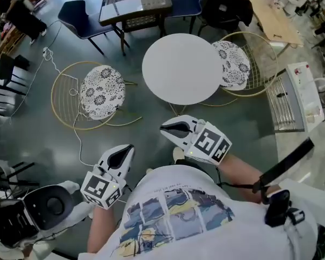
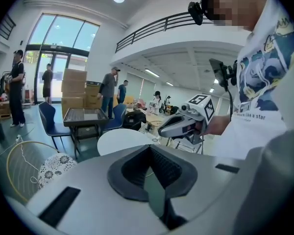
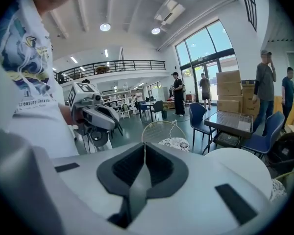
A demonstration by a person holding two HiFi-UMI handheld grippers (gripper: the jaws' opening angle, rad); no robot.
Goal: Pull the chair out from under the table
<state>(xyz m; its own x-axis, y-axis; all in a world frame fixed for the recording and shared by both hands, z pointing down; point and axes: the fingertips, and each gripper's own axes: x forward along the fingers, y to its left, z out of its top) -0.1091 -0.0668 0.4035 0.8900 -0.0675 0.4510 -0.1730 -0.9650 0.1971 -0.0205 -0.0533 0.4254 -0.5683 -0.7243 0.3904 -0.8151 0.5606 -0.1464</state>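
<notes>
Your left gripper (image 1: 124,151) is closed all the way. Its dark pads meet along one seam with nothing between them. You hold it in the air in front of your chest, and it touches nothing. Your right gripper (image 1: 167,128) is closed and empty as well, its jaws pressed flat together. It hangs on your side of the round white table (image 1: 181,68), apart from the rim. Each gripper's own view shows the other one held beside your printed shirt (image 1: 176,213). The gold wire-frame chair (image 1: 102,91) with the black-and-white patterned cushion stands at the left of the head view, fully clear of the table top, with bare floor between them. A second chair (image 1: 235,64) of the same kind sits at the table's right side, with the edge of its cushion tucked under the table top.
</notes>
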